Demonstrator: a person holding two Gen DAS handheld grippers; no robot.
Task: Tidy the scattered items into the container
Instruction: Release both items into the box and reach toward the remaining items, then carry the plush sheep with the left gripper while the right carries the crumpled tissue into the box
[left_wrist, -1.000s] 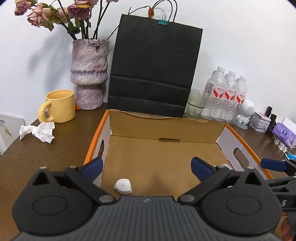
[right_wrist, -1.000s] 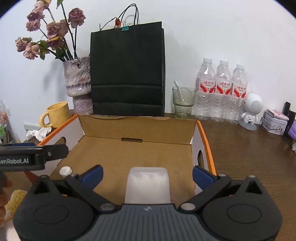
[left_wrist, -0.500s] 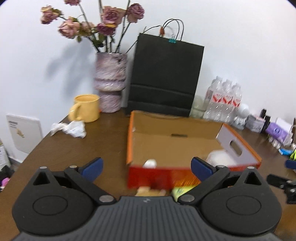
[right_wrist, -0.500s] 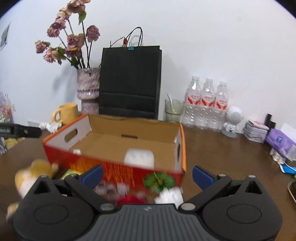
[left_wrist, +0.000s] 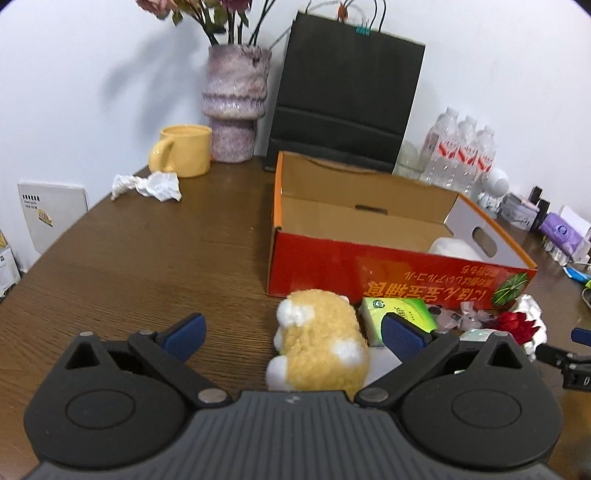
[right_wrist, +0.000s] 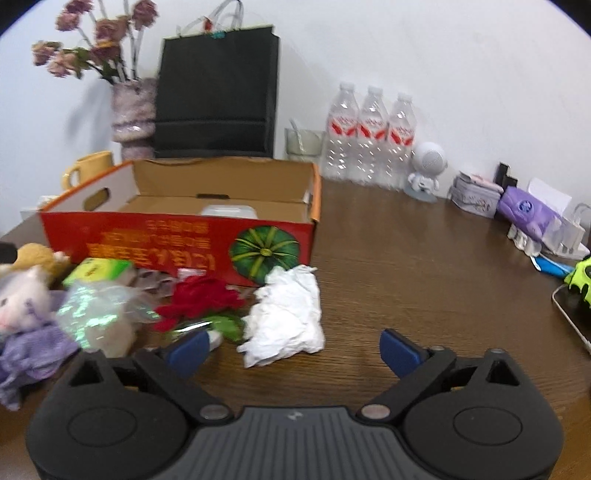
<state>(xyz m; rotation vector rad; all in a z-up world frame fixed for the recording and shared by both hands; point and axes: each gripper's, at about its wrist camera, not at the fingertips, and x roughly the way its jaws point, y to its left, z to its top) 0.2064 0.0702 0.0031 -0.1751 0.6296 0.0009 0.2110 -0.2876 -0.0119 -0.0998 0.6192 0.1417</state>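
Observation:
An open red-and-orange cardboard box (left_wrist: 399, 266) (right_wrist: 177, 240) stands on the brown table with a white plastic tub (left_wrist: 454, 248) (right_wrist: 229, 211) inside. In front of it lie a yellow plush toy (left_wrist: 321, 350), a green tissue pack (left_wrist: 397, 317) (right_wrist: 98, 271), a red flower (right_wrist: 199, 301) (left_wrist: 515, 326), a crumpled white tissue (right_wrist: 284, 317), a shiny wrapped packet (right_wrist: 98, 314) and a white plush in a purple dress (right_wrist: 26, 314). My left gripper (left_wrist: 291, 332) is open, just behind the yellow plush. My right gripper (right_wrist: 291, 347) is open, just behind the white tissue.
At the back stand a black paper bag (left_wrist: 347, 96), a vase of dried flowers (left_wrist: 232, 107), a yellow mug (left_wrist: 184, 149), a glass (right_wrist: 303, 144) and three water bottles (right_wrist: 371, 136). Crumpled paper (left_wrist: 147, 186) lies on the left. Small boxes and a purple pack (right_wrist: 524, 212) line the right edge.
Both grippers have pulled back out of the box and lowered toward the scattered items in front of it. The white tub and a small white piece stayed in the box.

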